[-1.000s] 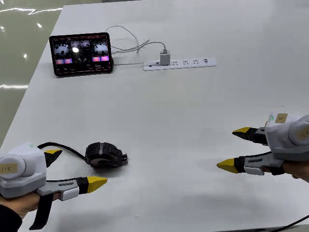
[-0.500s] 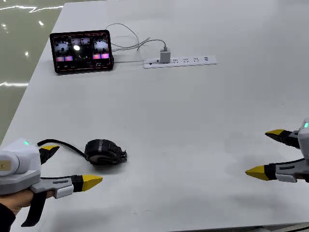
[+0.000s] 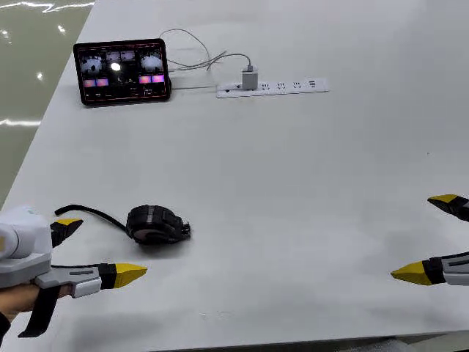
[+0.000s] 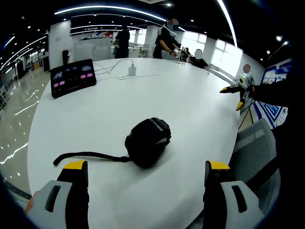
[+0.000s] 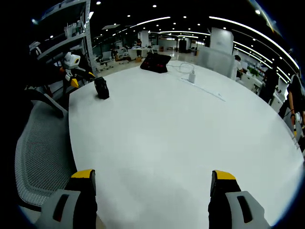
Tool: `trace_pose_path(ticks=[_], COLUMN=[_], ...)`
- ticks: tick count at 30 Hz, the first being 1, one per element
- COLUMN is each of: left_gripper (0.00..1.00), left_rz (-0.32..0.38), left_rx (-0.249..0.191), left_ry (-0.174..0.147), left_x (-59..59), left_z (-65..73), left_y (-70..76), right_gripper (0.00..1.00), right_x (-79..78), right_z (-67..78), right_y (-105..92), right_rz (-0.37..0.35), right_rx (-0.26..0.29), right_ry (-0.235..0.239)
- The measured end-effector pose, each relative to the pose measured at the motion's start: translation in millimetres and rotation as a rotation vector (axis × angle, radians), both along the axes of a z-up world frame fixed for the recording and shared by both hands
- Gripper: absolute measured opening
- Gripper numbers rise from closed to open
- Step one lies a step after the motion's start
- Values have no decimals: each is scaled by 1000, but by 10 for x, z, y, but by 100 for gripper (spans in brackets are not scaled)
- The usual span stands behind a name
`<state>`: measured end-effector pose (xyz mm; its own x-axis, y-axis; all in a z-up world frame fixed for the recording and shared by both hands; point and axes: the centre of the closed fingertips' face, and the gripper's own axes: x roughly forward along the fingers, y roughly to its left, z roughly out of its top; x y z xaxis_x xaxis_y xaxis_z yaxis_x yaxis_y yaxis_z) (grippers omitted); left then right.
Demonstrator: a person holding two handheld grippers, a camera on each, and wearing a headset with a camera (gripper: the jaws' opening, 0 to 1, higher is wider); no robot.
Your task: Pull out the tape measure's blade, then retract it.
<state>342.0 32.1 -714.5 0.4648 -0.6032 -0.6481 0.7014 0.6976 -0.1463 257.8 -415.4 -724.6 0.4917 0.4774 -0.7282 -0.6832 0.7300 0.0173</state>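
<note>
A black tape measure lies on the white table with its black wrist strap trailing left; its blade is fully inside. In the left gripper view the tape measure sits just ahead of the jaws. My left gripper is open at the near left, a short way from the case, holding nothing. My right gripper is open at the far right edge, far from the tape measure, with bare table between its jaws.
A tablet with a lit screen stands at the back left. Beside it lies a white power strip with a charger and cables. A mesh chair stands off the near edge. Several people stand in the room beyond the table.
My right gripper has drawn away to the right and down, partly leaving the head view. My left gripper has slid left and down a little. The tape measure has stayed put.
</note>
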Motion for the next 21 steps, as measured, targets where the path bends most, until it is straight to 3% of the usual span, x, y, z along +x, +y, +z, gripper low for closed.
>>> trace_pose_path(ticks=[5,7,8,21], left_gripper=[99,99,99,99], left_rz=[-11,-25,-24,-25], left_rx=[9,-12,-6,6], left_ry=[-5,17,5,-1], left_x=[2,-30,-15,8], left_z=[-6,3,8,34], left_y=[-14,-56,-49,-23], right_gripper=[99,99,99,99], right_x=[-41,-53,-58,-29], right_z=[-5,-2,2,59], right_y=[-35,-44,-38,-80], right_rz=[-15,-20,-20,-22], right_rx=[-1,1,6,8], right_ry=[3,6,7,-9])
